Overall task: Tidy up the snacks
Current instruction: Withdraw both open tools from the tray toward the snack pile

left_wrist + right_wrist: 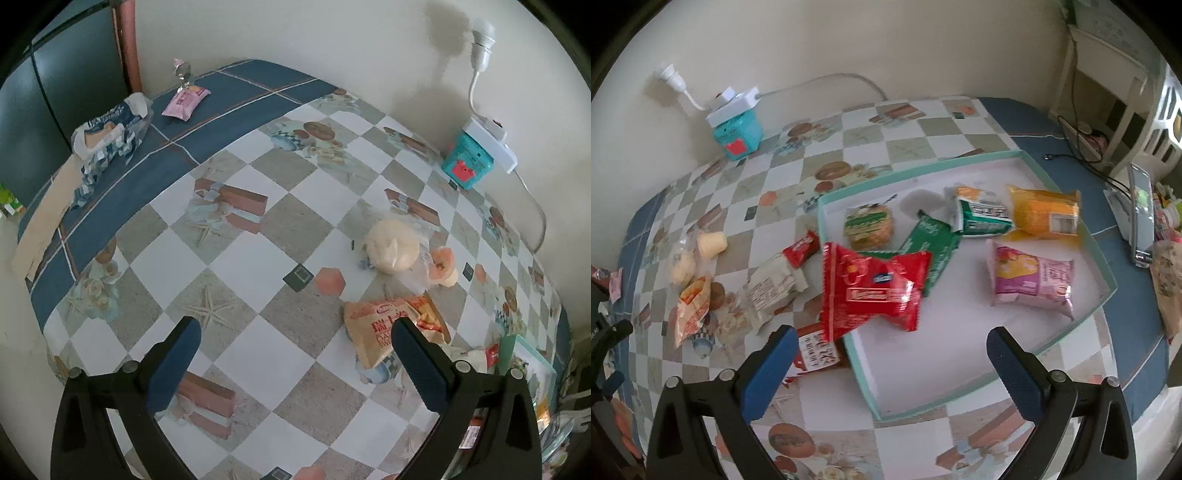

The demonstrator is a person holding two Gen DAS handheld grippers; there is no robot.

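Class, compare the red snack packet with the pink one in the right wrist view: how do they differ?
The red packet lies across the tray's left rim, partly outside; the pink packet lies wholly inside, near the right wall. The red packet overlaps a green packet; the pink packet touches nothing. Both are sealed, puffy pillow packs.

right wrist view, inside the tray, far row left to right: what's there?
In the tray: round cookie pack → green-and-white packet → orange packet.
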